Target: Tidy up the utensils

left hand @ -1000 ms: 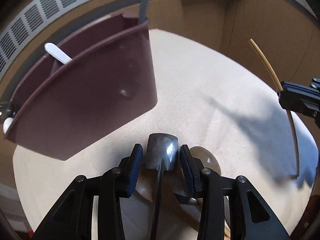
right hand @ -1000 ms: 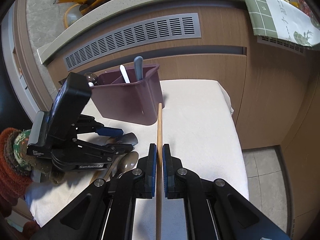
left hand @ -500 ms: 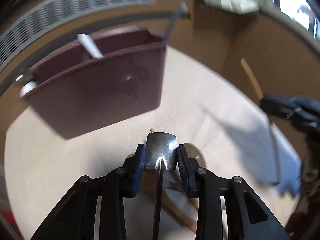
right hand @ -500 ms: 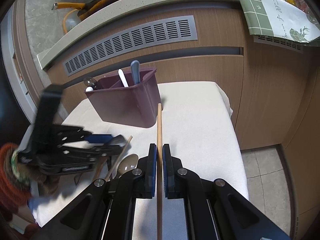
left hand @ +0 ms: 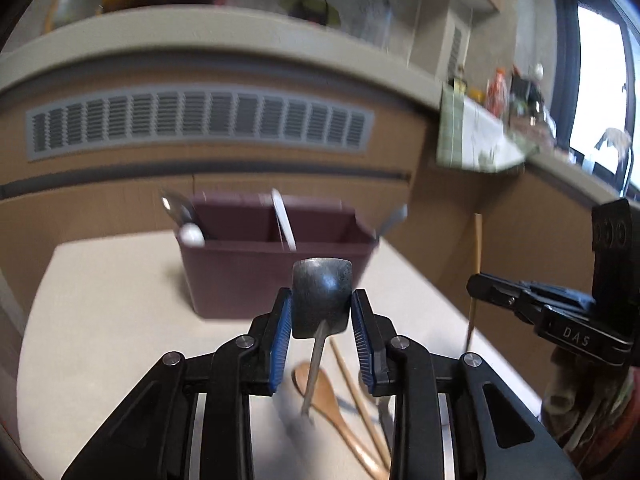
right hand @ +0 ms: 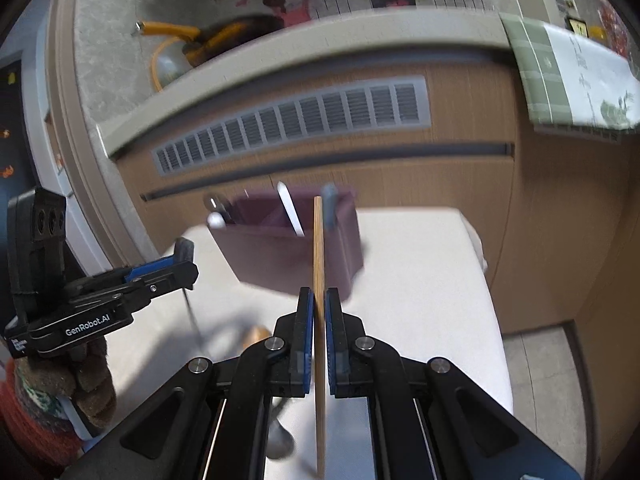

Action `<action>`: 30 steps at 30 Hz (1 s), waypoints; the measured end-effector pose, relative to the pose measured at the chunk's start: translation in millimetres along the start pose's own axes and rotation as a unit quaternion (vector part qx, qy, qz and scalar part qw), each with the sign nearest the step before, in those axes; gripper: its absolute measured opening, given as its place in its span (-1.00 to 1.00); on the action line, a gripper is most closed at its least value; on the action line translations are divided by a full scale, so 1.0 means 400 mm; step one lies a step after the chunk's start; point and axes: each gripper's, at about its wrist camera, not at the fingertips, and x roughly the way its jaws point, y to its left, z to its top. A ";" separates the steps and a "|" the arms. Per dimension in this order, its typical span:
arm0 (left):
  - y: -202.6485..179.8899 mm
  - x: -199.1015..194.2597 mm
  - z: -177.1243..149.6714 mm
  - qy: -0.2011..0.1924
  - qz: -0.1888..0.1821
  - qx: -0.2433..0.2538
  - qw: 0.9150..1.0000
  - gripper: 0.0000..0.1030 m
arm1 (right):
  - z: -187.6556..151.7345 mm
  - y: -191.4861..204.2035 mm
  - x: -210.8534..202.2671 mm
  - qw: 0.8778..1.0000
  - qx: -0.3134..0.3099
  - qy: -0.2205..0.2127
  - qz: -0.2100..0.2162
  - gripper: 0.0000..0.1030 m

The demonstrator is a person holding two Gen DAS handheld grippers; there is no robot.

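A dark metal spatula-like utensil with a squared head is gripped between the blue-padded fingers of the left gripper, its thin handle hanging down toward the table, which is covered in a beige cloth. The head is raised clear of the surface, in front of the maroon plastic utensil caddy. A slender wooden chopstick is clamped upright between the narrowly closed fingers of the right gripper; its upper end is seen in line with the caddy's right end, and whether it touches the caddy cannot be told.

The caddy stands near the far edge of the table, divided into compartments. A metal spoon with a white-tipped piece is seen in the left compartment, a white flat handle at the middle divider, and a grey handle at the right end.

On the cloth below the left gripper, a wooden spoon and a second wooden stick are lying close together. Behind the table, a wooden cabinet front with a grey slatted vent is visible, and a green-checked towel is draped over the counter edge.
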 end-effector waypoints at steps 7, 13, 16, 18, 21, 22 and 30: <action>0.021 -0.123 0.262 -0.136 0.006 0.002 0.991 -0.95 | 0.273 0.105 -0.094 0.988 -0.067 -0.142 0.001 -0.90; 0.070 -0.115 0.361 -0.140 0.010 -0.003 0.990 -0.95 | 0.419 0.152 -0.059 0.981 -0.098 -0.165 -0.011 -0.90; 0.108 -0.082 0.324 -0.102 0.008 -0.001 0.995 -0.94 | 0.412 0.154 -0.031 0.983 -0.101 -0.152 -0.012 -0.90; 0.134 -0.042 0.276 -0.062 -0.001 -0.005 0.998 -0.90 | 0.390 0.148 -0.024 0.984 -0.102 -0.144 -0.013 -0.90; 0.195 0.054 0.168 0.037 -0.007 -0.009 0.999 -0.87 | 0.356 0.136 -0.027 0.987 -0.095 -0.128 -0.006 -0.90; 0.222 0.081 0.130 0.062 -0.001 -0.019 0.998 -0.86 | 0.343 0.135 -0.028 0.988 -0.095 -0.124 -0.004 -0.90; 0.406 0.197 -0.033 0.120 -0.005 -0.129 0.984 -0.59 | 0.196 0.065 -0.062 0.996 -0.066 -0.068 -0.003 -0.90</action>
